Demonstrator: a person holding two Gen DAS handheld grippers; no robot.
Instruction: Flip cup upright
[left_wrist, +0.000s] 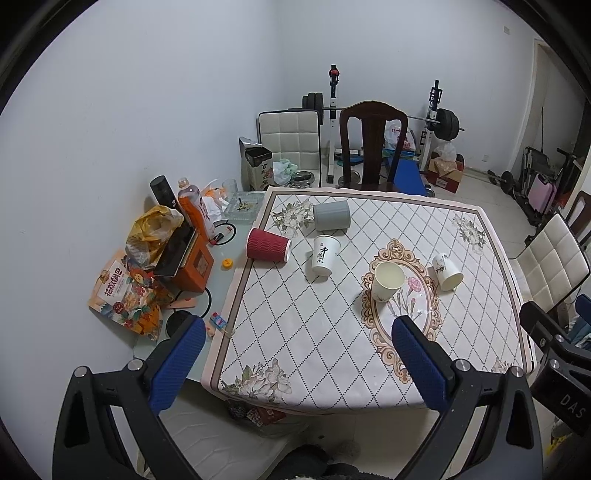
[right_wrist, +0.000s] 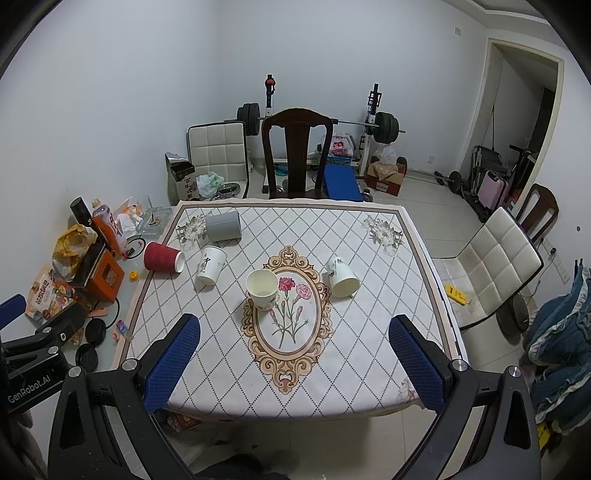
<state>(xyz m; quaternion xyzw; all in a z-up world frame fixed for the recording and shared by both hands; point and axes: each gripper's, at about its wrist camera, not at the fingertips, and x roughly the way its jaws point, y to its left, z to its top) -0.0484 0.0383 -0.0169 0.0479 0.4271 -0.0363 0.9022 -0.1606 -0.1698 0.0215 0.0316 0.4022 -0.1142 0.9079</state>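
5 cups sit on the patterned tablecloth (right_wrist: 332, 236), and only 1 of them, the plain paper cup (right_wrist: 262, 288) at the top of the flower medallion, already stands mouth up. The other 4 lie on their sides: a flowered white cup (right_wrist: 341, 277) to the right of the medallion, a white cup with black lettering (right_wrist: 210, 265) to the left, a red ribbed cup (right_wrist: 162, 257) at the left edge of the cloth, and a grey cup (right_wrist: 223, 227) nearer the far left corner. Both claws hover off the near edge of the table, spread wide and empty: the right gripper (right_wrist: 295, 354) faces the medallion almost squarely, while the left gripper (left_wrist: 299, 363) sits further left (its view shows the clutter beside the cloth). The relation that decides the next move is this: the flowered white cup lies ahead and slightly right of the right claw, its long axis running diagonally with the mouth turned toward the near right and the base pointing away to the left. So I judge the right hand is better placed for it, closing across the sidewall and swinging the mouth upward. The 3 cups on the left lie well away from that claw and closer to the left one; the lettered cup (left_wrist: 325, 254) points its mouth toward the near edge.
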